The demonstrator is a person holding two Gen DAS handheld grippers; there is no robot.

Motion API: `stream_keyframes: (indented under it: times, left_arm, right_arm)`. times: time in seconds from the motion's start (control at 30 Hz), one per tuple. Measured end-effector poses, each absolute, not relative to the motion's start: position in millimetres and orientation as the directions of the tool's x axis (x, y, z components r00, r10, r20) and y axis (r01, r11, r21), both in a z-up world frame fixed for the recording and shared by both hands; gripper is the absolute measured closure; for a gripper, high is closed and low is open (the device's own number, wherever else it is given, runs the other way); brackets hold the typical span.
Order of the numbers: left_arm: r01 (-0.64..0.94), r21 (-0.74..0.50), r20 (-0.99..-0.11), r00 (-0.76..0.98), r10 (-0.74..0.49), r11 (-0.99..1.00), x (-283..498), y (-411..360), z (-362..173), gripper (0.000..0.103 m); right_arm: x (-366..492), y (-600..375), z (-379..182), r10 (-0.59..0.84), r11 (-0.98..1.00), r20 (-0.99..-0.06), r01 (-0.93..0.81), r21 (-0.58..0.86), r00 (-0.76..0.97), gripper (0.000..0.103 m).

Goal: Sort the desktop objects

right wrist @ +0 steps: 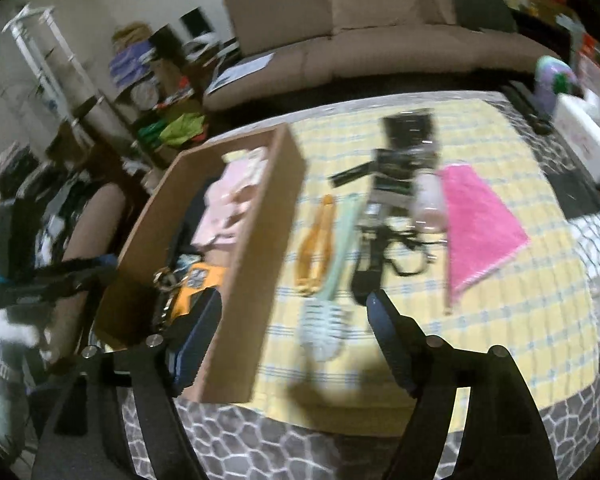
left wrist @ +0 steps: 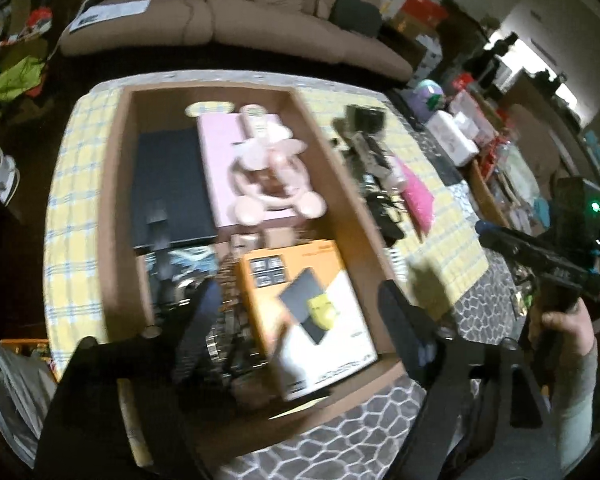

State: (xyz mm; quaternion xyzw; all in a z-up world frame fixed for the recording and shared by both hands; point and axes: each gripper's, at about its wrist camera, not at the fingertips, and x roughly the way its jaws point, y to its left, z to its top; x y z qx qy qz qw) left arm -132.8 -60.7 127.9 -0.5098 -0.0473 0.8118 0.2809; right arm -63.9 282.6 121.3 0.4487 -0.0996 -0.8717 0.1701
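Observation:
A brown cardboard box (left wrist: pixel 112 184) sits on the yellow checked cloth (left wrist: pixel 452 224). It holds a pink plush toy (left wrist: pixel 268 168), a black flat item (left wrist: pixel 168 184) and an orange and white product box (left wrist: pixel 312 312). My left gripper (left wrist: pixel 300 328) hovers open and empty above the box's near end. My right gripper (right wrist: pixel 296 344) is open and empty above the cloth, just right of the box wall (right wrist: pixel 260 240). Below and ahead of it lie a white brush (right wrist: pixel 324 328), an orange item (right wrist: pixel 316 248), black cables (right wrist: pixel 388 240) and a pink cloth (right wrist: pixel 476 228).
A beige sofa (left wrist: pixel 236 12) runs behind the table. White boxes (left wrist: pixel 456 136) and clutter stand at the right, shelves with clothes (right wrist: pixel 172 124) at the left. The grey patterned table edge (right wrist: pixel 300 448) is nearest me. My right gripper shows in the left wrist view (left wrist: pixel 540 260).

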Motion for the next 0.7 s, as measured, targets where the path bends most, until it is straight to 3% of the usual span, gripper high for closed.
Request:
stream_keyframes:
  times: [0.07, 0.43, 0.7]
  left_arm:
    - [-0.435, -0.358, -0.796, -0.321, 0.513, -0.826, -130, -41, 131, 0.007]
    - [-0.578, -0.255, -0.838, -0.268, 0.475, -0.775, -136, 103, 121, 0.007]
    - [-0.622, -0.058, -0.931, -0.249, 0.267, -0.781, -163, 202, 63, 0.013]
  right_arm:
    - [-62, 309, 120, -0.365, -0.929, -0.743, 0.160, 0.335, -0.561, 0.021]
    - [-75, 378, 86, -0.326, -0.933, -0.768, 0.056, 0.356, -0.551, 0.021]
    - [-81, 402, 73, -0.342, -0.918, -0.754, 0.027, 0.396, -0.560, 0.021]
